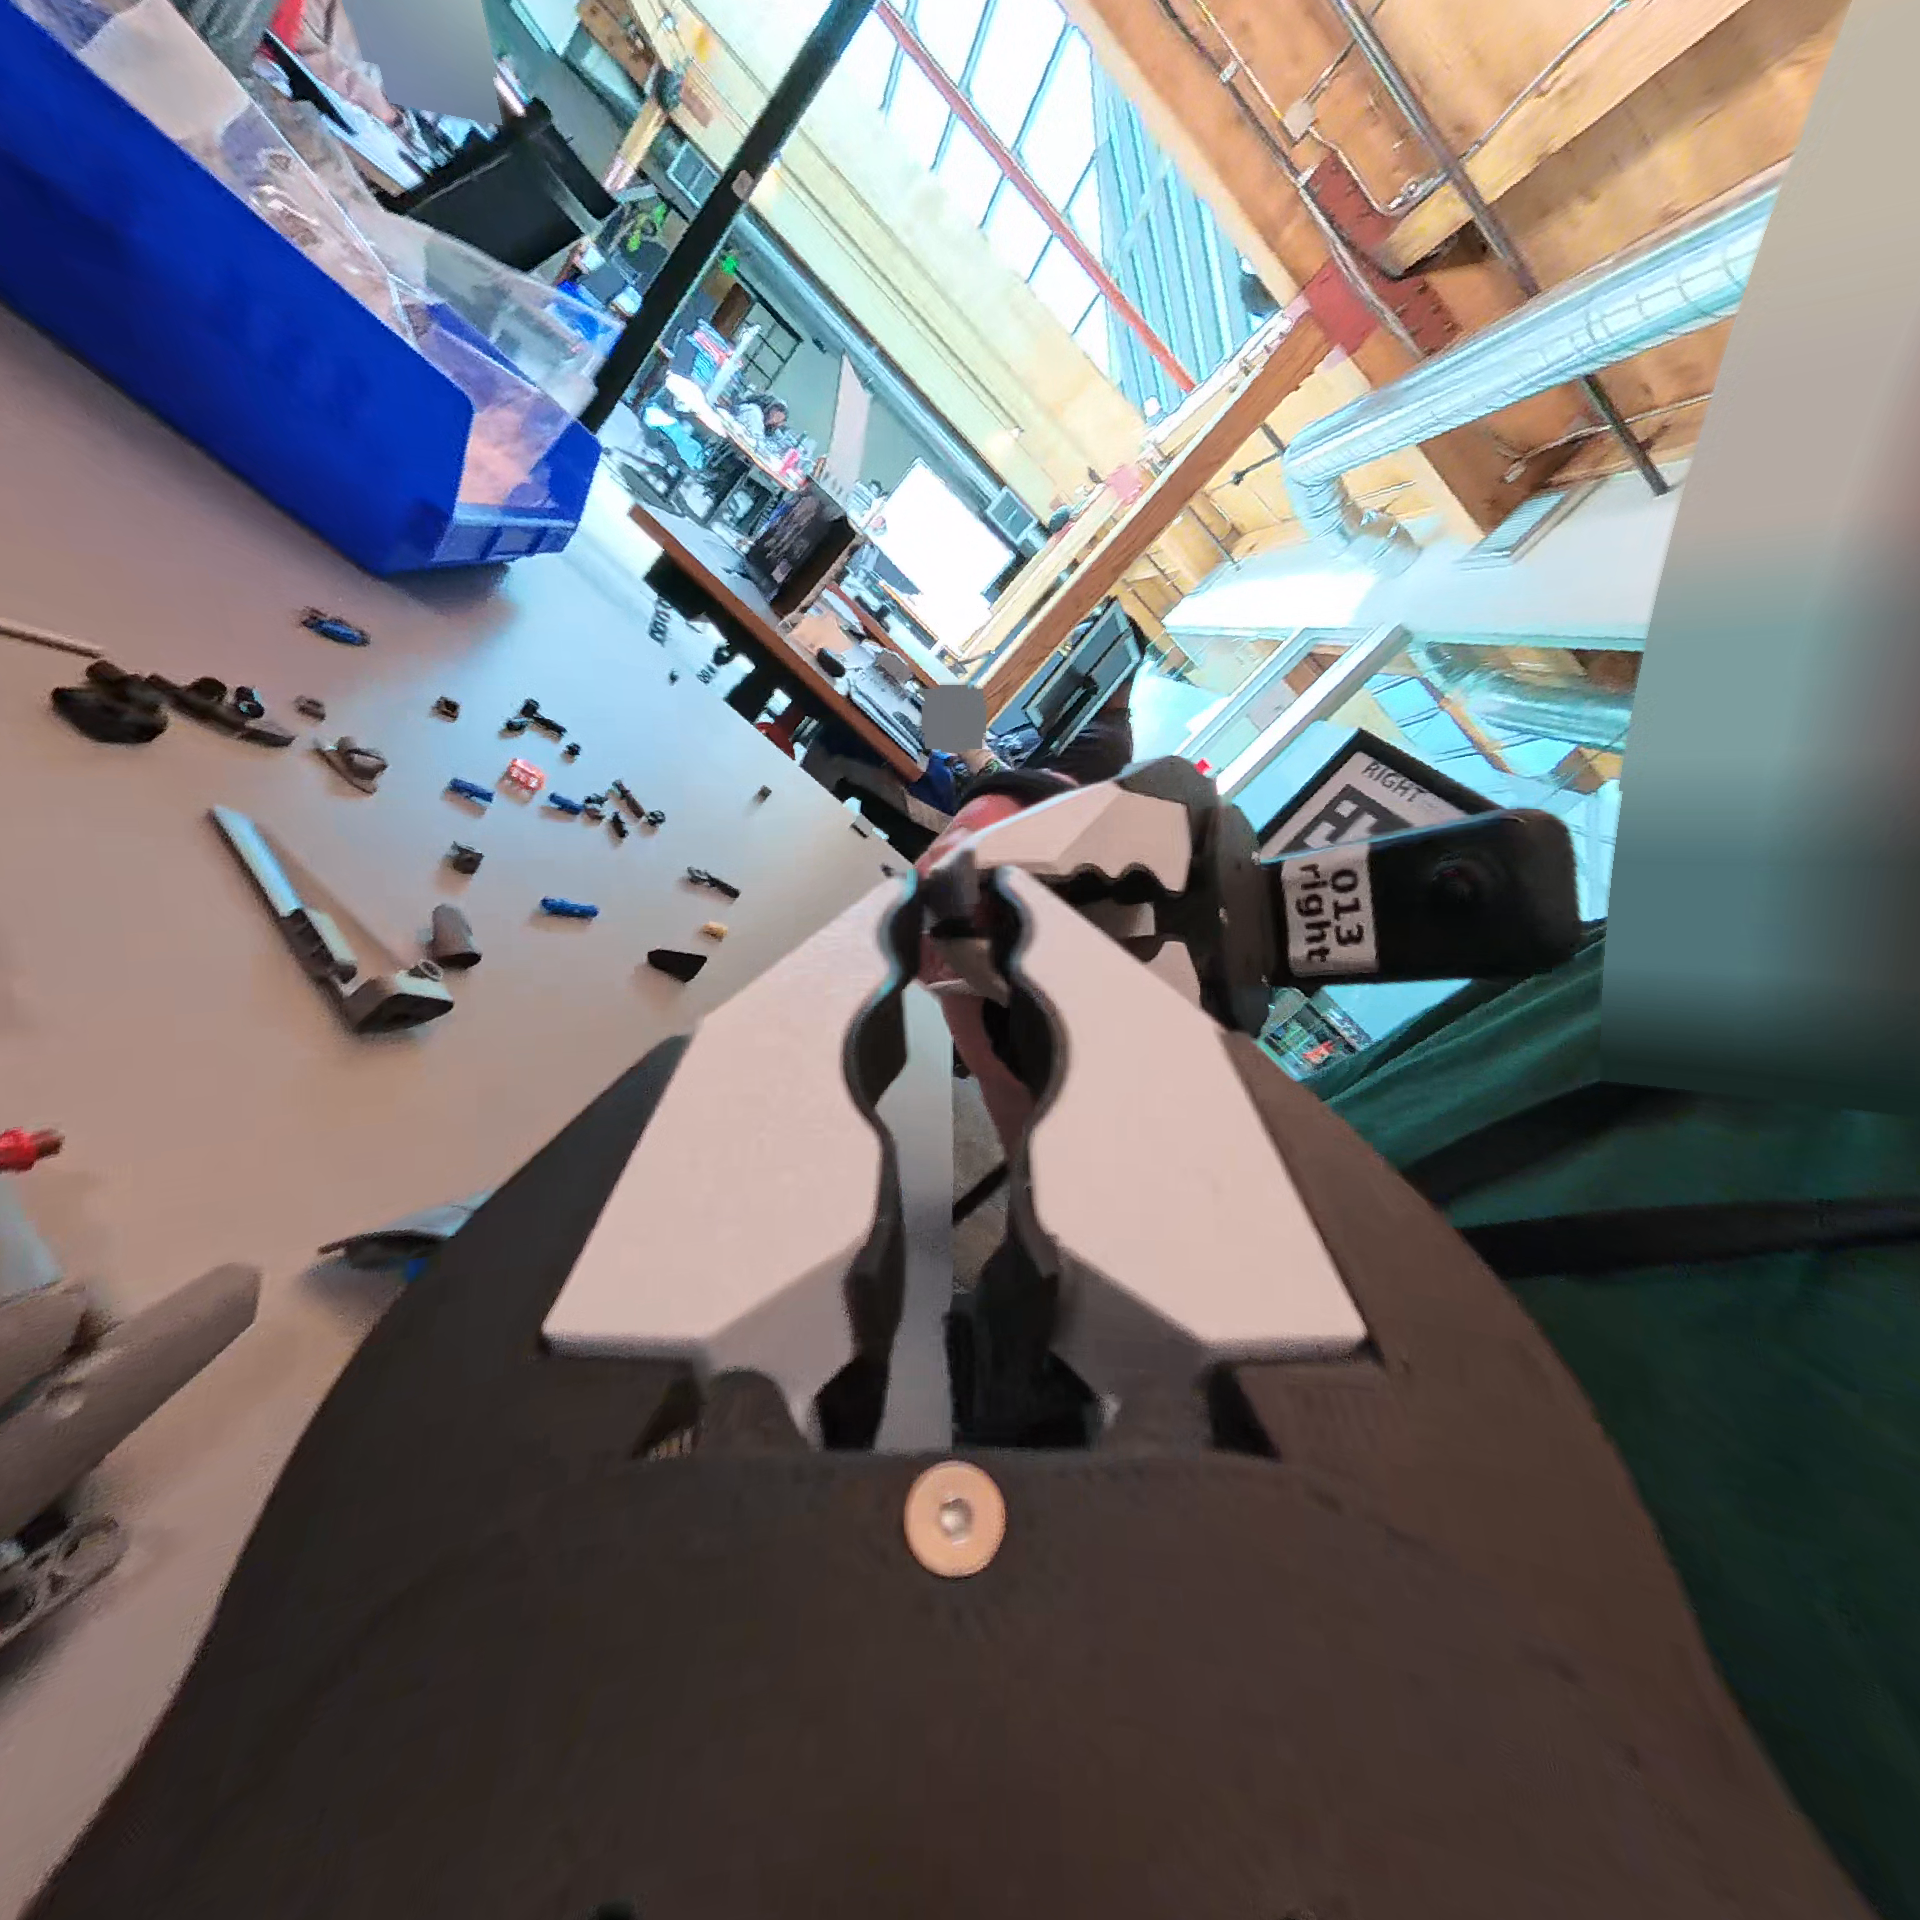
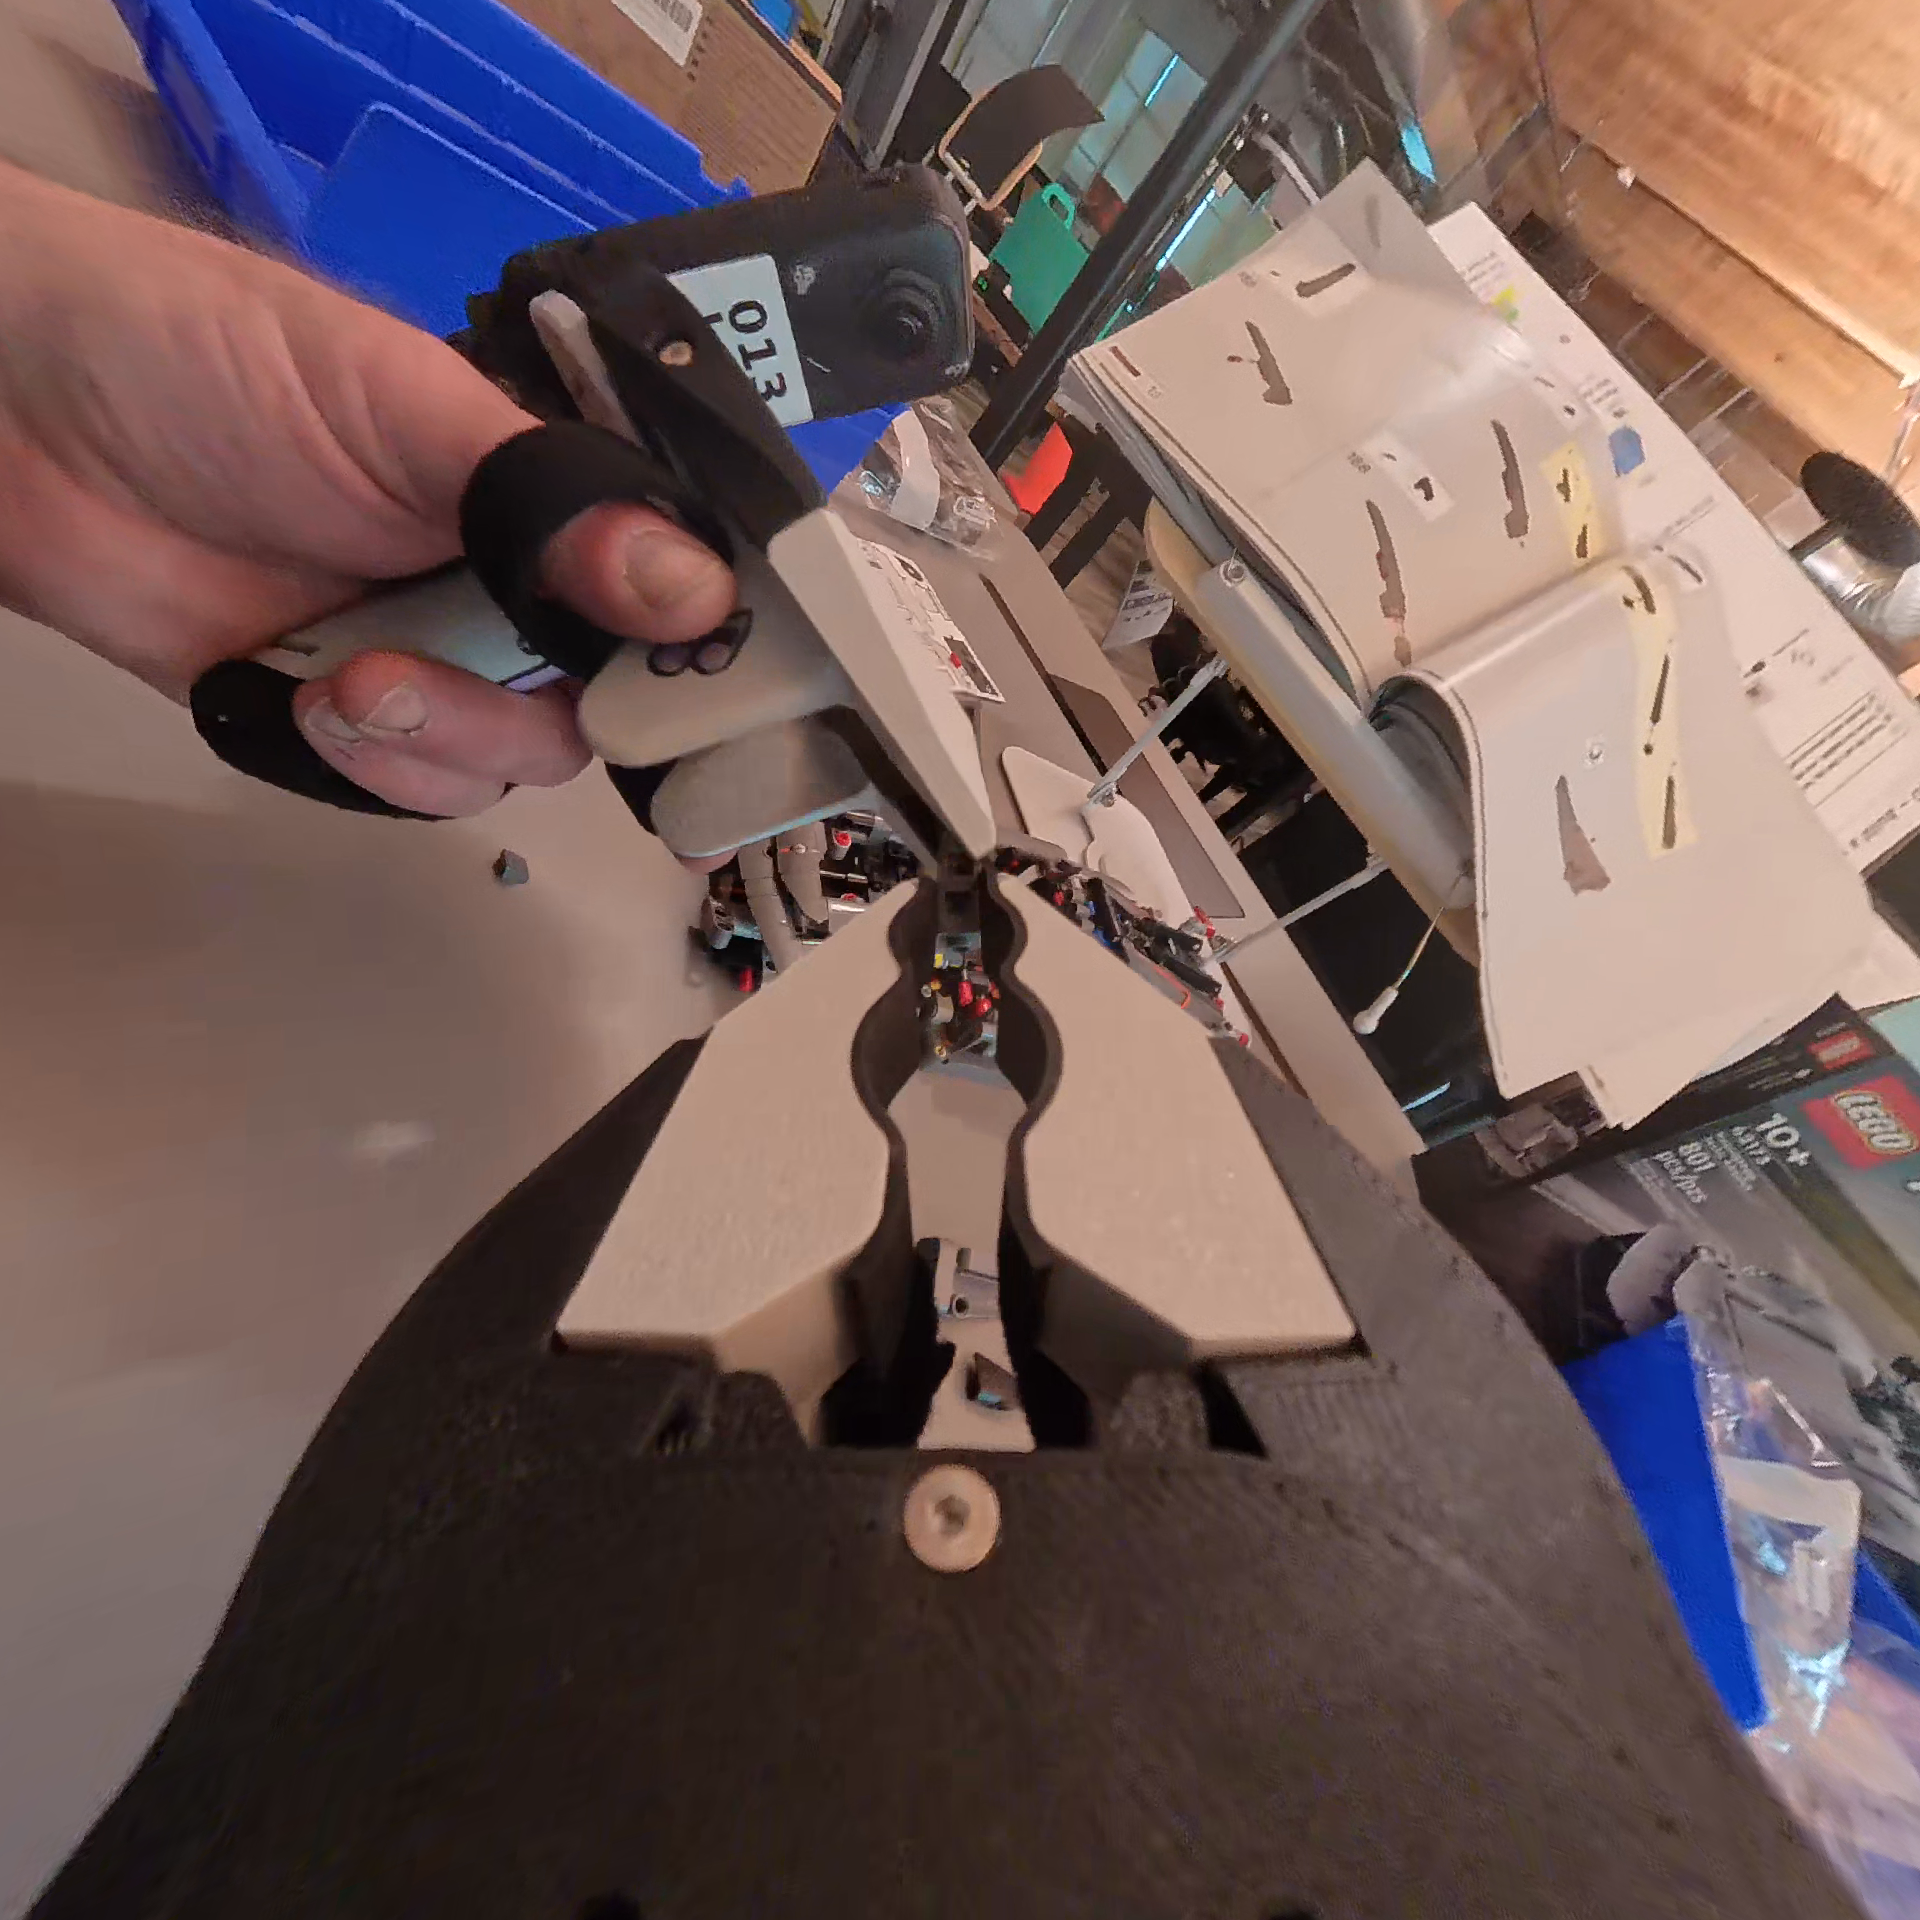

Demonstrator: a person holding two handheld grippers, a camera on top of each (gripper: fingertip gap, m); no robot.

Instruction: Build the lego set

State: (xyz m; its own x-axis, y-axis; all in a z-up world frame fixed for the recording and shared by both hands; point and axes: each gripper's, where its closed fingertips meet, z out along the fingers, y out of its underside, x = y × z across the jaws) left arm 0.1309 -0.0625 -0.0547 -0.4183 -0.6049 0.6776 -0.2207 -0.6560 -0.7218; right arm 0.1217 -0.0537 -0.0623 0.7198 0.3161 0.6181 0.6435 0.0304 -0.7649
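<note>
At our left gripper (image 1: 951,899), the tips sit nearly closed, pinching a small dark lego piece (image 1: 958,914). Just beyond at one o'clock, our right gripper (image 2: 961,883) meets it tip to tip, its jaws narrowed onto the same piece. Loose lego parts (image 1: 561,800) lie on the table (image 1: 208,1091) toward ten o'clock.

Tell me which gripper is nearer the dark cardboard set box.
Right. The dark cardboard set box lies just right of the right gripper; the left gripper is on its far side.
</note>
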